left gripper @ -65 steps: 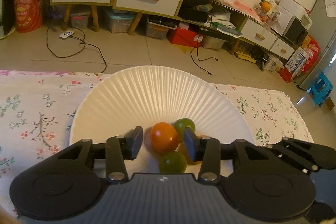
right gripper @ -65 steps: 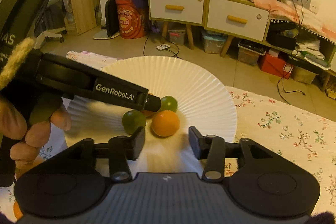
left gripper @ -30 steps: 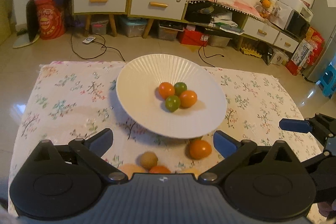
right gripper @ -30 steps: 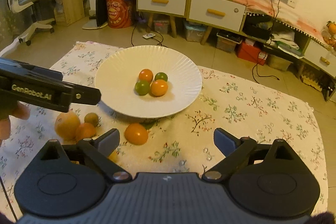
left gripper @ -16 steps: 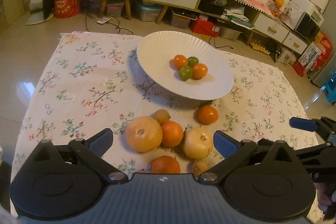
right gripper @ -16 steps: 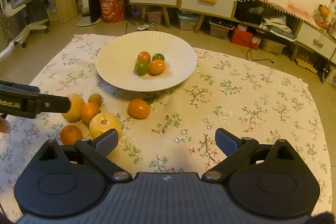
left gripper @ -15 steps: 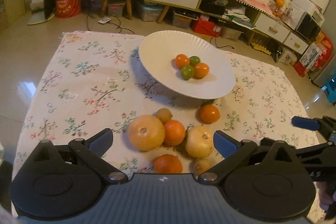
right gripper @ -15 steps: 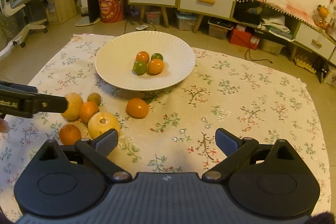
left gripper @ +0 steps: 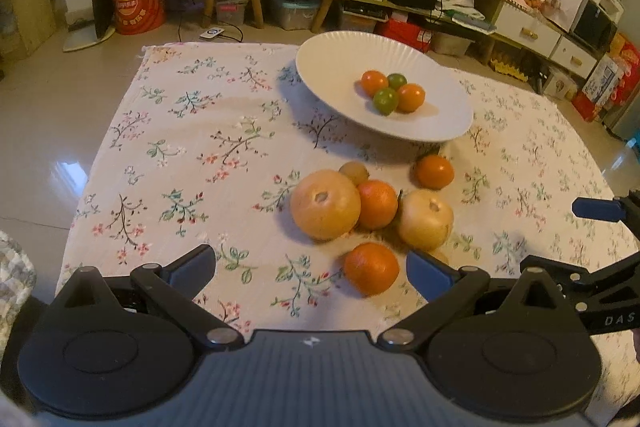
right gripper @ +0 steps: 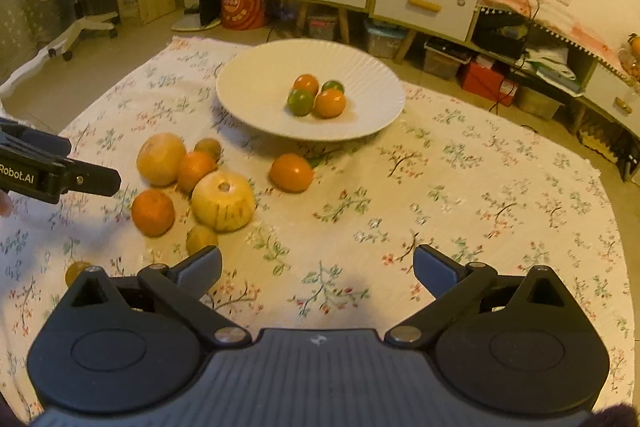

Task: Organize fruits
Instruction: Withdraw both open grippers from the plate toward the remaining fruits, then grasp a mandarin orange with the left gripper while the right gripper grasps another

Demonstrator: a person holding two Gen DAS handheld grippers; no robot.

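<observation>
A white ribbed plate on the floral cloth holds two oranges and two green fruits. Loose fruit lies in front of it: a big yellow-orange fruit, a pale yellow one, several oranges and small brown fruits. My left gripper is open, low over the cloth, with one orange just ahead of its right finger. My right gripper hovers right of the pile, jaws opening wide with nothing between them.
The flowered cloth covers a low table with floor around it. One orange lies apart by the plate's near rim. Each gripper's finger shows at the other view's edge. White drawers and clutter stand far behind.
Both grippers have drawn back from the plate and spread their jaws wide. The loose fruit has come into view. The left gripper has shifted left and sunk toward the cloth.
</observation>
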